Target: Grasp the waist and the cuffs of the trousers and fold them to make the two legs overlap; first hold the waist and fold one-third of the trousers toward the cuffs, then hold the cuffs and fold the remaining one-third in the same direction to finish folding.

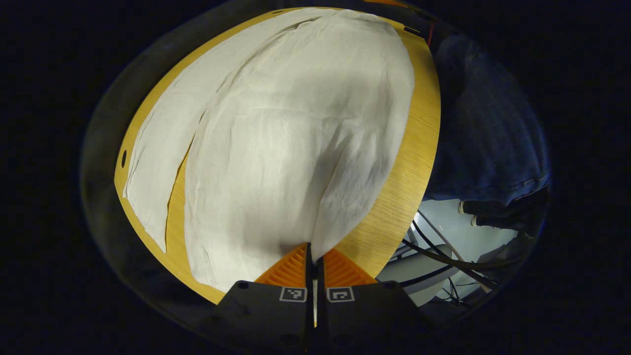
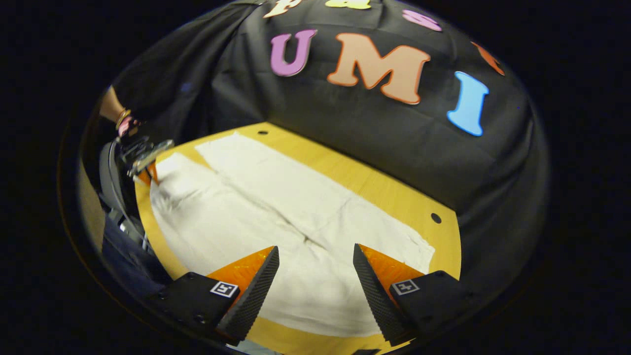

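Your left gripper (image 1: 312, 249) is clenched on a cuff of the trousers (image 1: 276, 148), which run lengthwise toward twelve o'clock, while your right gripper (image 2: 315, 268) hangs released over the waist end.

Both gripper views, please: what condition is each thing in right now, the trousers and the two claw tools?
White cloth trousers: spread flat on the wooden table, legs apart, not yet overlapped.
Left gripper: shut on the trousers' cuff edge.
Right gripper: open, poised above the waist end, pinching nothing.
Person's hand: holding the left gripper.

Both views look down closely, sharing trousers (image 1: 296, 148) and table (image 1: 419, 148).
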Demonstrator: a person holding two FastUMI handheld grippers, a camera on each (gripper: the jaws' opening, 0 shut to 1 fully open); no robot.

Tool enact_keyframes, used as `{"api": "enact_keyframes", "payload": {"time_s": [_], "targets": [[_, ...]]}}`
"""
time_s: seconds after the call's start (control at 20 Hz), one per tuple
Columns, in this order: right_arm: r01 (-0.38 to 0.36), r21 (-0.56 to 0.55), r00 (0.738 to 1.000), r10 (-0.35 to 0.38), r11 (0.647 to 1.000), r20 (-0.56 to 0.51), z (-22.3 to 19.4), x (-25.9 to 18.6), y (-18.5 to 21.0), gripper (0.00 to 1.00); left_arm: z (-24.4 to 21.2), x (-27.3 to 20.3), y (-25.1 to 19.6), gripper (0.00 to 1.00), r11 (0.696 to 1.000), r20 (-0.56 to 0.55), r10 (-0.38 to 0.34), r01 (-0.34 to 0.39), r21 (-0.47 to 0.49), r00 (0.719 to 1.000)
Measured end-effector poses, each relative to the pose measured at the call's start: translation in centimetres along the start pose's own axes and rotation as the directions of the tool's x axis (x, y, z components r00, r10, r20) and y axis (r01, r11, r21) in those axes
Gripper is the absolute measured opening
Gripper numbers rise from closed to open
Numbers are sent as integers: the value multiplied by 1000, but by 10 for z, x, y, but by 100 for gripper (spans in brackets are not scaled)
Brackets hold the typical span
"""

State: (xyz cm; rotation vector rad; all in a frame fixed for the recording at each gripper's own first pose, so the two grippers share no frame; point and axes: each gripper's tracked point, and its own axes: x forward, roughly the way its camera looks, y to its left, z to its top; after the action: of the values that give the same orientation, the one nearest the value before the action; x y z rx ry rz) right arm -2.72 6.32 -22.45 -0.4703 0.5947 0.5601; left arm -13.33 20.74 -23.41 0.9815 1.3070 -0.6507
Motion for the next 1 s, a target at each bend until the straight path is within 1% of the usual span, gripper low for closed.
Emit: {"api": "enact_keyframes", "payload": {"time_s": [0.1, 0.2, 0.35, 0.5, 0.6, 0.7, 0.75, 0.8, 0.9, 1.0], "targets": [[-89, -89, 992, 80, 992, -95, -33, 4, 5, 99, 0, 0, 0, 0, 1000, -1, 12, -12, -7, 1000], [-174, -160, 970, 142, 972, -195, -64, 4, 6, 97, -1, 0, 1, 0, 1000, -3, 23, -23, -12, 1000], [-300, -257, 918, 205, 919, -338, -106, 4, 9, 98, 0, 1, 2, 0, 999, -3, 32, -33, -15, 999], [-391, -310, 861, 226, 867, -456, -144, 7, 8, 98, 0, 1, 1, 0, 999, -10, 28, -28, -21, 1000], [-429, -319, 829, 229, 845, -511, -159, 4, 4, 99, 0, 2, 1, 0, 1000, -17, 23, -23, -17, 1000], [-454, -320, 804, 227, 832, -549, -167, 3, 2, 97, -1, 2, 1, 0, 1000, -23, 19, -19, -14, 1000], [-462, -318, 792, 225, 828, -567, -170, 4, 2, 97, 0, 2, 1, 0, 1000, -27, 18, -19, -13, 999], [-480, -298, 778, 242, 825, -580, -172, 4, 6, 98, -1, 3, 1, 0, 1000, -29, 18, -19, -11, 999], [-499, -273, 752, 255, 823, -608, -175, 2, 6, 94, 0, 3, 1, 0, 1000, -33, 17, -17, -8, 999], [-503, -268, 739, 247, 821, -627, -177, 3, 6, 95, 0, 4, 0, 0, 1000, -35, 12, -12, -9, 999]]}}
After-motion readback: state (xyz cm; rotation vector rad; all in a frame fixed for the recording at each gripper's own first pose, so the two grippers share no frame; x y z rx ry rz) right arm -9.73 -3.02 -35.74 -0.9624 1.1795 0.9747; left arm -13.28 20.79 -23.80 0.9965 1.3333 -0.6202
